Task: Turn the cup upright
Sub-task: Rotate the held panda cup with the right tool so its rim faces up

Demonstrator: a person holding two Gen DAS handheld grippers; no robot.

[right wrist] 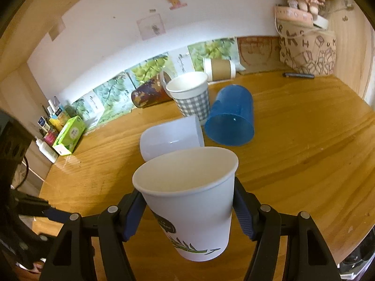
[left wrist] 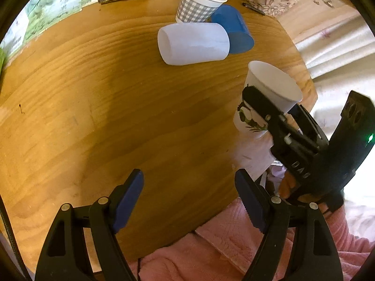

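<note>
My right gripper (right wrist: 187, 213) is shut on a white paper cup with a green plant print (right wrist: 189, 201), held upright, mouth up, just above the wooden table (right wrist: 293, 164) near its front edge. The same cup (left wrist: 269, 93) and the right gripper (left wrist: 269, 107) show at the right of the left wrist view. My left gripper (left wrist: 188, 187) is open and empty over the table's front edge. A translucent white cup (right wrist: 171, 138) and a blue cup (right wrist: 232, 119) lie on their sides behind it. A grey checked paper cup (right wrist: 192, 96) stands upright.
A dark printed mug (right wrist: 150, 96) and a brown-sleeved cup (right wrist: 219, 69) lie at the back by the wall. A green box (right wrist: 69, 135) and small bottles stand at the left. A patterned bag (right wrist: 307, 51) and a pen (right wrist: 298, 75) are at the back right. Pink cloth (left wrist: 211, 253) lies below the table edge.
</note>
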